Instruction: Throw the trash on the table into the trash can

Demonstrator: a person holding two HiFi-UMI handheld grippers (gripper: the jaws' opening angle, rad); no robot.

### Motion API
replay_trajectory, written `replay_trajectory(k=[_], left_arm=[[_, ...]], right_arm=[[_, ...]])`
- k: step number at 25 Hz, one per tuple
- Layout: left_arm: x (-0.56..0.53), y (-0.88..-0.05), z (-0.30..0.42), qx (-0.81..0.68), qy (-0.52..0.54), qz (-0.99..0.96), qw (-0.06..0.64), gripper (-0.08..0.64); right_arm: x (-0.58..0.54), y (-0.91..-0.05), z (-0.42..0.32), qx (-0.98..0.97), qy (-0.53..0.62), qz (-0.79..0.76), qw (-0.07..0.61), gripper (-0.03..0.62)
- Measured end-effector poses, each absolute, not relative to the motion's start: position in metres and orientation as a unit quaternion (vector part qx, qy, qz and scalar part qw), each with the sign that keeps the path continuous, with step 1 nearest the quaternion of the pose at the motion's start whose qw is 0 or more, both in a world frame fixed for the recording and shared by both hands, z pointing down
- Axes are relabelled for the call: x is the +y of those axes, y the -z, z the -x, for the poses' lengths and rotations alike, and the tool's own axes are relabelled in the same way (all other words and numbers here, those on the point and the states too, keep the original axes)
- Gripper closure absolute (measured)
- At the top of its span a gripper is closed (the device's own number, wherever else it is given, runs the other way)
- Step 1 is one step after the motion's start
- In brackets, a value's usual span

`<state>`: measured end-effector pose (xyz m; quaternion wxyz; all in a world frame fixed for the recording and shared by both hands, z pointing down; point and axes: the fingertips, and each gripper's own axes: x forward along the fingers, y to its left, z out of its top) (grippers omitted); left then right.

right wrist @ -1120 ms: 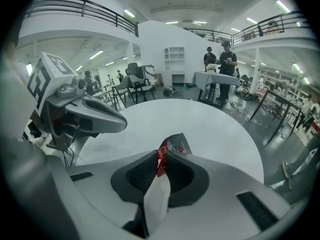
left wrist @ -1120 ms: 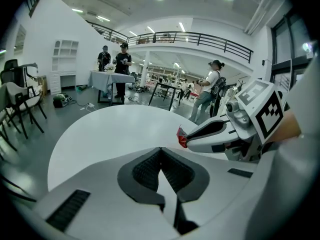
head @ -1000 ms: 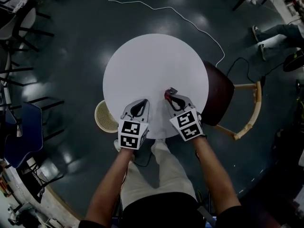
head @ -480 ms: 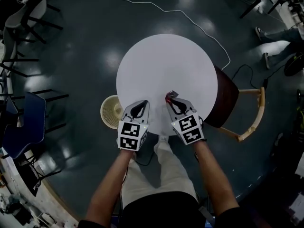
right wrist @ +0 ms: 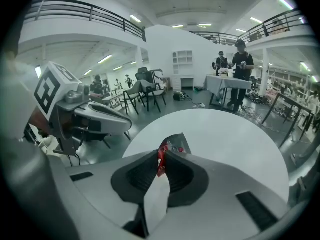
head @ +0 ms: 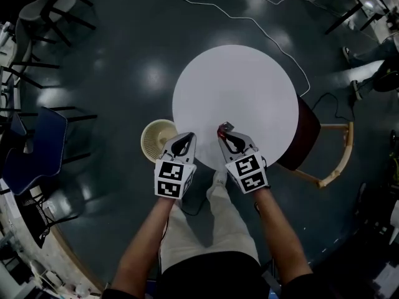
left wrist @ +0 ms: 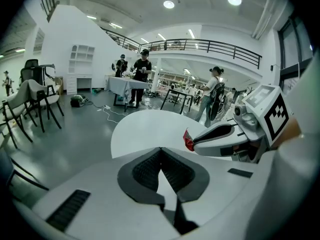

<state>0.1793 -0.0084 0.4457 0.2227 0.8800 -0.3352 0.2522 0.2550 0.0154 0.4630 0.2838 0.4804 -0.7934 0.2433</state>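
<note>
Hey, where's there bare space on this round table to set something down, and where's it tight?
The white table top is bare from its far rim to the chair side. It is tight only at the near edge: the right gripper holds a red wrapper there, and the left gripper, shut, hangs beside the trash can.

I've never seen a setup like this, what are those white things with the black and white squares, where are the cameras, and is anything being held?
A person holds two hand tools, each with two jaws: the left gripper and the right gripper. The patterned cubes belong to them. The top-down picture comes from a camera on the person's head; the other two from cameras riding on each gripper. The right gripper pinches a red and silver wrapper; the left is shut, empty. The round white table looks bare; a pale trash can stands beside it.
</note>
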Motion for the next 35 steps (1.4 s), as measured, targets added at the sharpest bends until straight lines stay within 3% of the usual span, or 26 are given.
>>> replay_trajectory(k=[35], left_arm=[[0.023,-0.494,0.043,-0.422,-0.245,-0.831,0.268,0.545]], right_arm=[[0.023,-0.495,-0.029,-0.84,-0.238,-0.394,0.288,0.538]])
